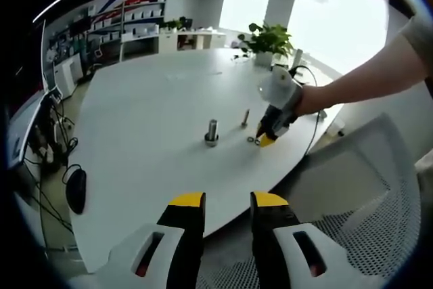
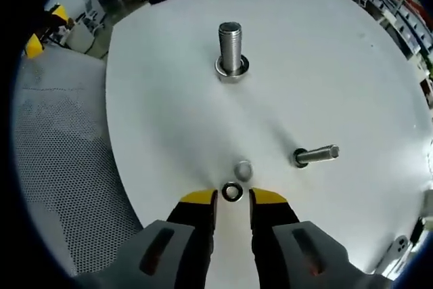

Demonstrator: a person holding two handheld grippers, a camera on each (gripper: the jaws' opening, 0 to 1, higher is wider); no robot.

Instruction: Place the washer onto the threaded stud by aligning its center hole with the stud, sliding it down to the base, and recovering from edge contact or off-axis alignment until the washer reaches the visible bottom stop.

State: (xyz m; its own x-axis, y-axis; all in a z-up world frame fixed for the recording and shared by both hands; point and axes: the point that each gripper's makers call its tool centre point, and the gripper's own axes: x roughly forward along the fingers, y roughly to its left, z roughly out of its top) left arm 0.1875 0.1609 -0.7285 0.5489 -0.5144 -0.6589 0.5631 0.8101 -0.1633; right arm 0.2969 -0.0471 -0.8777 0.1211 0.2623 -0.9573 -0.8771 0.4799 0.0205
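The right gripper (image 2: 232,201) is down at the near edge of the white surface (image 2: 338,65), its yellow-tipped jaws slightly apart with the washer (image 2: 233,191) lying flat between their tips; whether they pinch it I cannot tell. Just beyond the washer rests a small silver nut (image 2: 243,169). To the right of the washer stands the thin stud (image 2: 315,155), and well past the washer the thick threaded stud (image 2: 231,51) rises from its base nut, with bare surface all round. The mesh chair (image 2: 61,167) borders the surface edge to the washer's left. The left gripper (image 1: 226,201) hovers off the surface edge, jaws parted, holding nothing.
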